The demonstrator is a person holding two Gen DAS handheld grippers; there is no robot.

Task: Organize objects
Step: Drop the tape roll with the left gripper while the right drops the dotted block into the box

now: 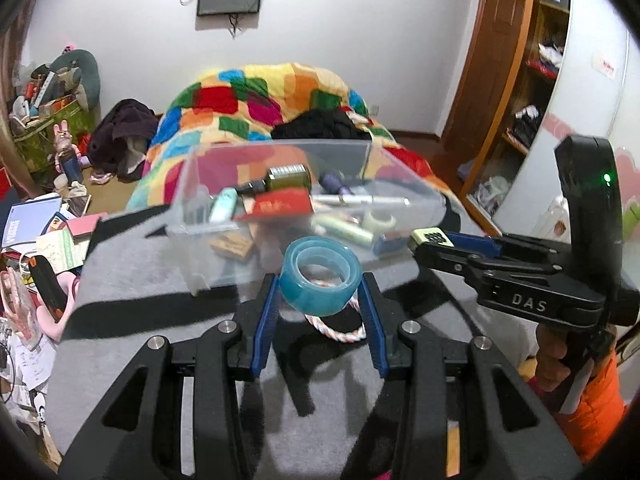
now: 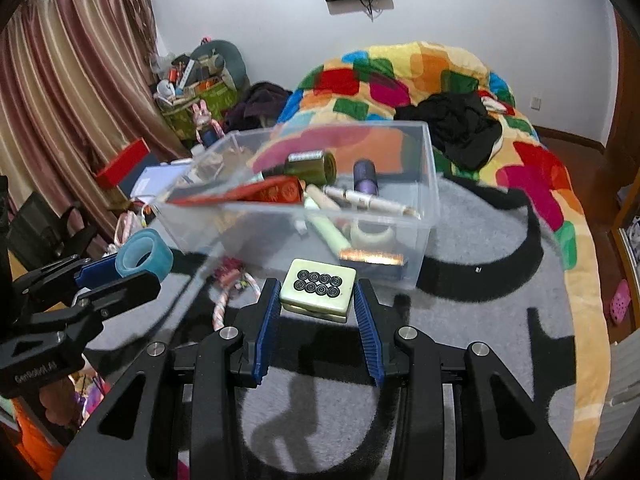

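My left gripper [image 1: 320,292] is shut on a blue tape roll [image 1: 318,276] and holds it above the grey blanket, just in front of the clear plastic bin [image 1: 188,232]. My right gripper [image 2: 316,296] is shut on a pale green mahjong tile [image 2: 318,290] with black circles, also just short of the bin [image 2: 424,240]. The tile shows in the left wrist view [image 1: 431,237] at the bin's right corner. The tape roll shows in the right wrist view [image 2: 144,256] at the left. The bin holds a red box [image 2: 272,194], a green bottle [image 2: 312,166], tubes and a white tape roll [image 2: 374,234].
A pink and white rope [image 1: 340,330] lies on the grey blanket [image 1: 160,320] under the left gripper. A bright patchwork quilt [image 2: 420,76] with black clothes lies behind the bin. Cluttered books and boxes [image 1: 40,232] sit to the left. A wooden wardrobe [image 1: 516,80] stands at the right.
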